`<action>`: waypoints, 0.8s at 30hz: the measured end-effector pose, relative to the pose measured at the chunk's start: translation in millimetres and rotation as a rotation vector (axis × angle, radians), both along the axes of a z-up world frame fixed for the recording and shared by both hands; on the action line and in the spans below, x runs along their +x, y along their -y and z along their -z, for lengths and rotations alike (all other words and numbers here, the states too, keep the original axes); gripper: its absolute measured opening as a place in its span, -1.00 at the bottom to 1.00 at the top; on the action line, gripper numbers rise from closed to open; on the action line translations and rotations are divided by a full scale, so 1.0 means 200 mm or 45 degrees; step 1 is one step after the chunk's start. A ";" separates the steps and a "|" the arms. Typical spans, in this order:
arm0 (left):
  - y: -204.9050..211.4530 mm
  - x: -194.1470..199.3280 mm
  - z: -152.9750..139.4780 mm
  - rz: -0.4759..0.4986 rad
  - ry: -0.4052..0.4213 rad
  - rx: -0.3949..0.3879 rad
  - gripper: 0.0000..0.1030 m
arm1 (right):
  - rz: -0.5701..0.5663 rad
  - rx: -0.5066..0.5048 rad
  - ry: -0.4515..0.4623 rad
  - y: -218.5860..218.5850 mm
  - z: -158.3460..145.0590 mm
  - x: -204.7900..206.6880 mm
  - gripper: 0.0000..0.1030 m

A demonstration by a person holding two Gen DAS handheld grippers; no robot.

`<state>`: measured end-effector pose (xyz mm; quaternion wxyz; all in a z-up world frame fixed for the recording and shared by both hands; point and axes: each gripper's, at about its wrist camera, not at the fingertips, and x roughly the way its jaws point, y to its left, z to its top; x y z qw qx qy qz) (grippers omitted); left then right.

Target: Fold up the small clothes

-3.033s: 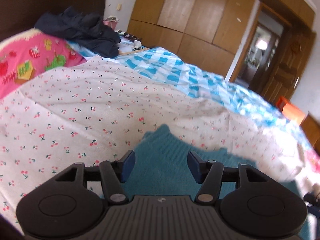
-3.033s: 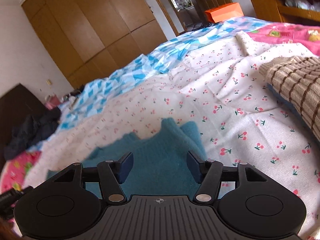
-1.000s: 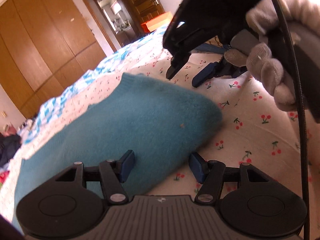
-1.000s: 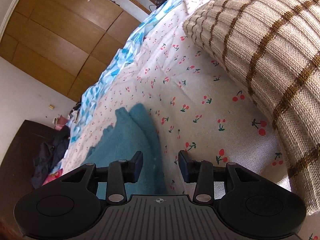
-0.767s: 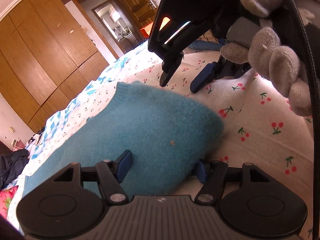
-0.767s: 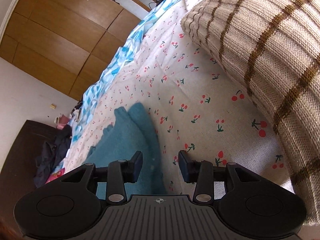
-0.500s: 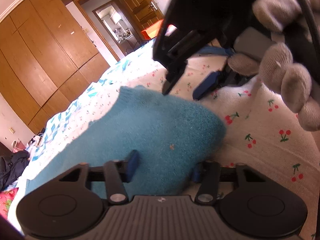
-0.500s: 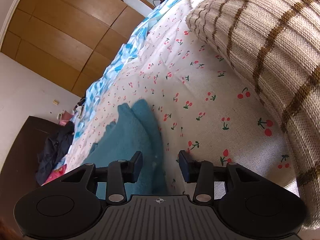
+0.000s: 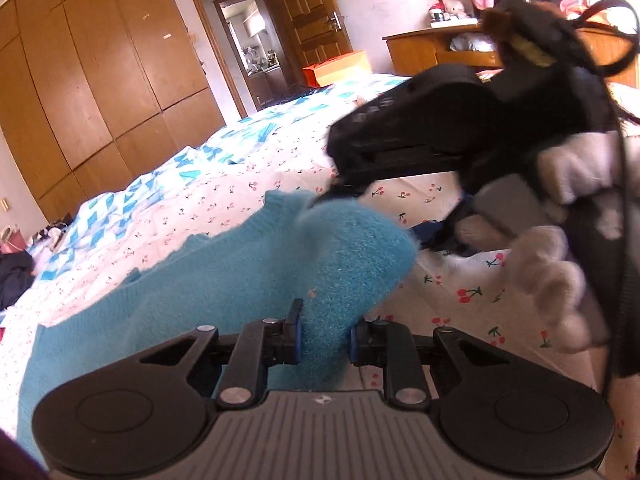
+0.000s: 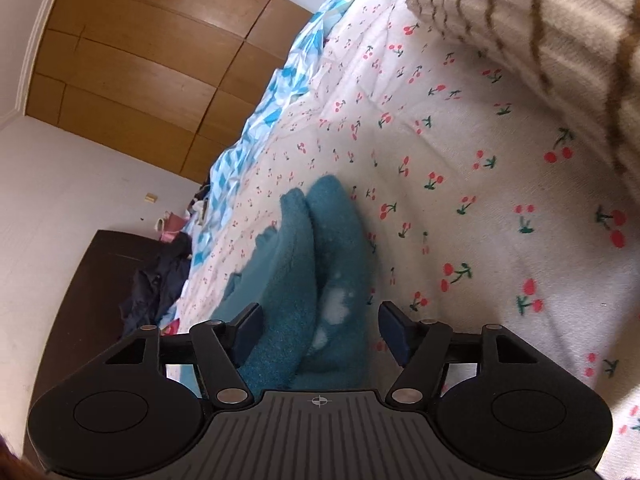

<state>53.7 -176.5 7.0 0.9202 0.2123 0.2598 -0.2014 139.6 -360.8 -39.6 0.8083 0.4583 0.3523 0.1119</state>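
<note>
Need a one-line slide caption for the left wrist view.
Left gripper, jaws just closing, pinches a fold of the teal knit garment on the cherry-print sheet while the right gripper hovers beyond.

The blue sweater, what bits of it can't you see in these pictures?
- Left wrist view: the blue sweater bottom edge is hidden behind the left claw, shut on a fold.
- Same view: its far tip is blurred behind the right claw.
- Right wrist view: the near end is cut off by the claw's body.

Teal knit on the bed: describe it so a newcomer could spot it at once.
On the cherry-print sheet, short of the blue checked cover, lies the fuzzy teal knit. The left gripper is pinching its folded edge. Unlike the striped beige sweater, it is plain.
</note>
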 end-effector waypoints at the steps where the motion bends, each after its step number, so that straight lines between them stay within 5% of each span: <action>1: 0.00 0.00 0.00 0.001 0.000 -0.005 -0.47 | -0.020 0.026 -0.011 -0.01 0.01 0.03 0.33; 8: 0.00 -0.01 0.00 0.013 -0.016 -0.013 -0.47 | -0.043 0.191 -0.044 0.03 0.08 0.09 0.41; 12: 0.03 -0.01 0.02 0.042 -0.013 0.039 -0.47 | -0.047 0.344 0.003 0.09 0.09 0.07 0.63; 18: 0.02 0.03 -0.01 0.039 -0.027 0.035 -0.47 | -0.077 0.086 -0.094 0.00 0.09 0.12 0.59; 23: 0.02 0.04 -0.01 0.039 -0.024 0.042 -0.47 | -0.074 0.071 -0.085 -0.06 0.12 0.24 0.55; 24: 0.02 0.03 -0.01 0.038 -0.024 0.048 -0.47 | -0.069 0.080 -0.079 -0.06 0.13 0.27 0.34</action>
